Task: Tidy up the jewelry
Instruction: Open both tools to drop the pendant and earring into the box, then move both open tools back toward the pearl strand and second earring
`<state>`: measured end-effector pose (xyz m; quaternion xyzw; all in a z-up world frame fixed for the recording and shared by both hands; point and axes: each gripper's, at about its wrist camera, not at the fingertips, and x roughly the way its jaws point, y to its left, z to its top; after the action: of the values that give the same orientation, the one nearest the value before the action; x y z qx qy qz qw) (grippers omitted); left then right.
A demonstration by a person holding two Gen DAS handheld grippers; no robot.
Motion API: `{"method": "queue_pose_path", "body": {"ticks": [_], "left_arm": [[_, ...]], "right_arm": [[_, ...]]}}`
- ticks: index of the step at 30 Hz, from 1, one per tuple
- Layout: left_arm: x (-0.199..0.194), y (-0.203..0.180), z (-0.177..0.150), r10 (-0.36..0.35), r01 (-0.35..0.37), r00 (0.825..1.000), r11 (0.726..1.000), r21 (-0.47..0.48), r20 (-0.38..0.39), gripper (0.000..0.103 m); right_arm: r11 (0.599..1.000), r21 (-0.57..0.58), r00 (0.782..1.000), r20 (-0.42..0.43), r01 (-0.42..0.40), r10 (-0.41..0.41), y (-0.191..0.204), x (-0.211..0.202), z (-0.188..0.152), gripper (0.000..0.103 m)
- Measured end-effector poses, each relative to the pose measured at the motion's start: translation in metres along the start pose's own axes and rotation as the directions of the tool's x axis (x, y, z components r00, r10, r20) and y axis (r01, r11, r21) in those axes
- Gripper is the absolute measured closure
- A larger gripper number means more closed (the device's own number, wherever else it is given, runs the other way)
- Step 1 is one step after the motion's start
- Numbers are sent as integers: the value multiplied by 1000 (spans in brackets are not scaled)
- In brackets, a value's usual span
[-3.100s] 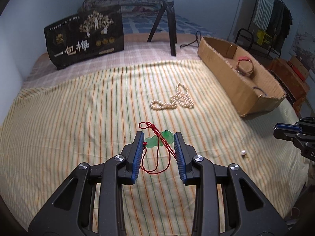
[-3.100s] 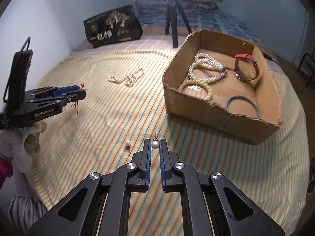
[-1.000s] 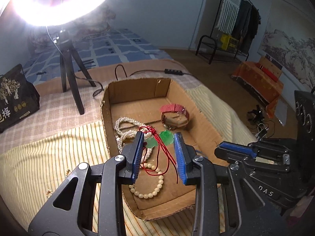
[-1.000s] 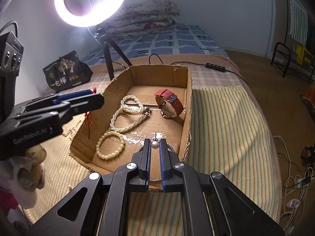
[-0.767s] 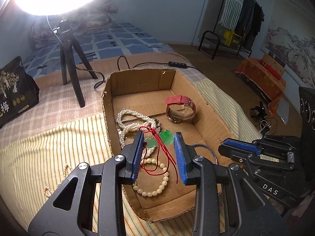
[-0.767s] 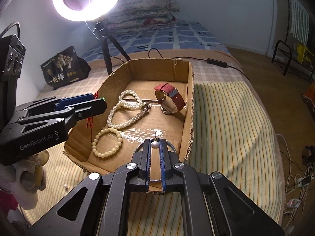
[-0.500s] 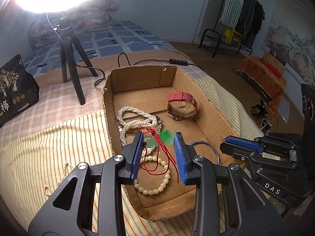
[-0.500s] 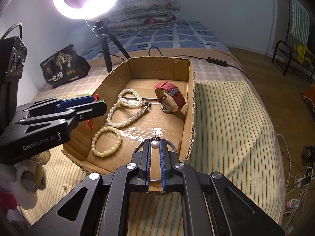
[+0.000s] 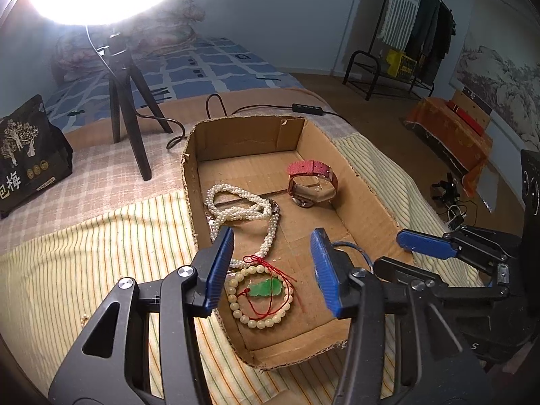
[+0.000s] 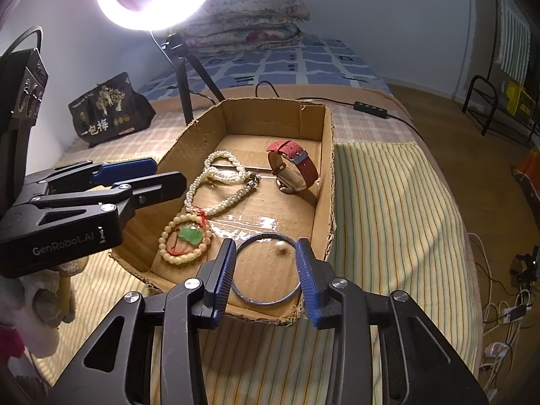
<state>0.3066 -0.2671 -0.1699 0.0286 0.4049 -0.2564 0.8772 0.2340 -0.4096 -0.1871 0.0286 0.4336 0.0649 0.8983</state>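
A cardboard box (image 9: 189, 182) (image 10: 324, 155) sits on the striped cloth. My left gripper (image 9: 272, 236) (image 10: 167, 172) hangs over its near left part, jaws opening, nothing between them. Below it the green pendant on a red cord (image 9: 265, 288) (image 10: 189, 234) lies inside a cream bead bracelet (image 9: 261, 324) (image 10: 164, 236). My right gripper (image 10: 266, 246) (image 9: 391, 249) is over the near right part, jaws opening and empty. A pearl earring (image 10: 280, 245) rests on the box floor inside a blue bangle (image 10: 260, 302). A pearl necklace (image 9: 236, 209) and a red-strap watch (image 9: 312, 185) lie farther back.
A ring light on a tripod (image 9: 128, 125) (image 10: 184, 81) stands behind the box, with a black printed bag (image 9: 27, 155) (image 10: 108, 111) to its left. A cable with a switch (image 9: 303, 108) runs past the box's far end. Small pearls (image 9: 83, 319) lie on the cloth at left.
Both grippers' jaws have opened. The green pendant dropped from the left gripper onto the bead bracelet. The pearl earring fell from the right gripper into the bangle.
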Motion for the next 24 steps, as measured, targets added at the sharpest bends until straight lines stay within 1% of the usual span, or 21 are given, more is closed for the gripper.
{"method": "queue_pose_path", "body": {"ticks": [1, 3, 8, 12, 20, 21, 22, 24], "left_arm": [[-2, 1, 0, 0, 0, 1000, 1000, -1, 1, 54], [-5, 2, 0, 2, -2, 1000, 1000, 0, 5, 54], [-15, 8, 0, 6, -6, 1000, 1000, -9, 16, 54], [-26, 16, -1, 13, -13, 1000, 1000, -17, 26, 54], [-48, 41, -6, 32, -31, 999, 999, -34, 35, 54], [-50, 45, -7, 35, -34, 999, 999, -36, 34, 54], [-54, 50, -9, 40, -38, 999, 998, -41, 33, 54], [-60, 61, -13, 49, -48, 998, 998, -49, 33, 54]], "right_arm": [[1000, -1, 1000, 3, 5, -5, 1, -2, 0, 57], [1000, 0, 1000, 16, 11, -11, 1, -6, -1, 46], [1000, 13, 999, 30, 12, -12, 4, -16, 1, 45], [1000, 13, 999, 39, 12, -13, 8, -23, 1, 40], [1000, 3, 999, 51, 9, -9, 20, -39, -2, 39], [1000, 0, 999, 52, 10, -10, 22, -41, -2, 36], [1000, -1, 998, 54, 13, -12, 24, -42, -3, 30], [1000, -4, 998, 60, 16, -16, 27, -46, -5, 28]]}}
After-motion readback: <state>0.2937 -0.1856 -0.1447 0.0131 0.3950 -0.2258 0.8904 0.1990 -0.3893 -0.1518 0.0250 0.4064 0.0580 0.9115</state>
